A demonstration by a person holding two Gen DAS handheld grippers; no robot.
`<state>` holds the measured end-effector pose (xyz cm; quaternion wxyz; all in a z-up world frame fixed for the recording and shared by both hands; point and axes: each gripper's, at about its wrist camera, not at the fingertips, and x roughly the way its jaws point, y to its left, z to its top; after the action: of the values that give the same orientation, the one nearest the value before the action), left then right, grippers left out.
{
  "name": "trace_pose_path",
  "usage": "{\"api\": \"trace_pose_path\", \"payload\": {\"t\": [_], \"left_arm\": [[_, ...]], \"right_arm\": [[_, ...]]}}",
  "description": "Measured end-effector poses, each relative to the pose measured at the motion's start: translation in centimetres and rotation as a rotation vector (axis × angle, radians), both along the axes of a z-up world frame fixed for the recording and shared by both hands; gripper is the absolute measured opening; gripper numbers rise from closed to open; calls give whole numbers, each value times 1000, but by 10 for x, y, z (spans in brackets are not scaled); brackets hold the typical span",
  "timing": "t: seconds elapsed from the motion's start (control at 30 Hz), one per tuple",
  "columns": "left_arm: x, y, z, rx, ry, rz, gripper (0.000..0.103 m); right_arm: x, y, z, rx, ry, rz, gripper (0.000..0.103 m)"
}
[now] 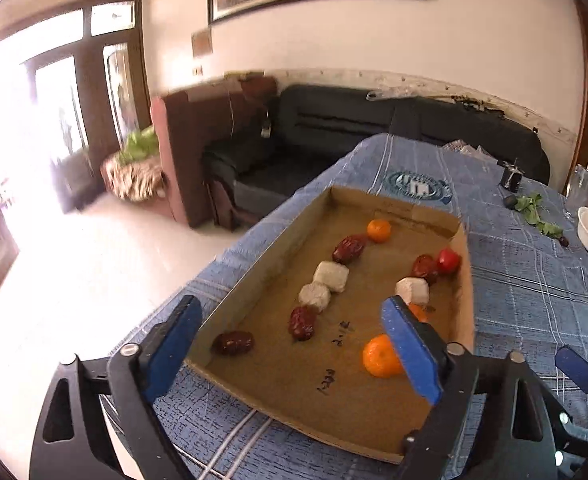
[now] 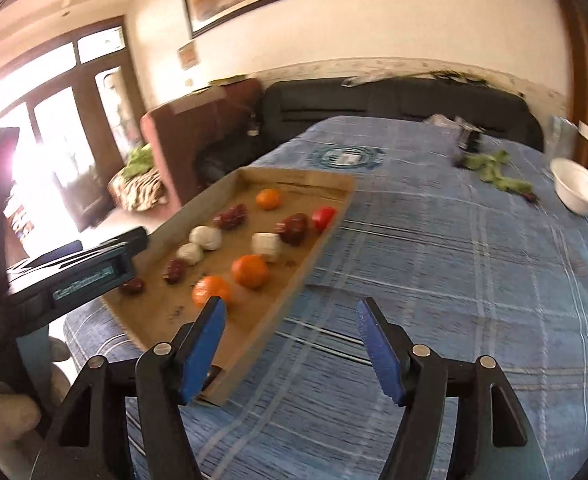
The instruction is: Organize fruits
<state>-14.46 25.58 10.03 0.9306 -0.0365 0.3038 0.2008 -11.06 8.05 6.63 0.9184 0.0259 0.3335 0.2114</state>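
Cardboard is seen at the centre of both views: a shallow tray (image 1: pixel 465 300) is laid on the counter's blue plaid cloth (image 1: pixel 533 280), near its left edge. Inside it, fruits are scattered in two loose rows: a tangerine (image 1: pixel 379 230) at the far end, dark red dates (image 1: pixel 349 249), pale wrapped cubes (image 1: pixel 331 276) (what they are cannot be told), a red tomato (image 1: pixel 448 261) by the right wall, and a near tangerine (image 1: pixel 381 357). The left gripper (image 1: pixel 292 350) is held over the tray's near end, fingers spread wide, nothing between them. The right gripper (image 2: pixel 290 346) is held beside the tray's near right corner, fingers equally wide and empty. A white bowl (image 2: pixel 578 186) and green leaves (image 2: pixel 489 168) are seen well apart, far right.
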Motion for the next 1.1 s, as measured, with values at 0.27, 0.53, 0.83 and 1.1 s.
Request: {"api": "trace_pose_path", "payload": {"t": [0.27, 0.53, 0.83, 1.1], "left_arm": [[-13, -33, 17, 22, -71, -22, 95], [-21, -53, 25, 47, -121, -35, 98], [-17, -64, 20, 52, -101, -56, 98], [-16, -66, 18, 51, -97, -63, 98]], "right_arm": [[-8, -37, 2, 26, -8, -79, 79], [-11, -57, -3, 52, 0, -100, 83], [-14, -64, -11, 58, 16, -104, 84], [-12, -64, -14, 55, 26, -105, 84]]}}
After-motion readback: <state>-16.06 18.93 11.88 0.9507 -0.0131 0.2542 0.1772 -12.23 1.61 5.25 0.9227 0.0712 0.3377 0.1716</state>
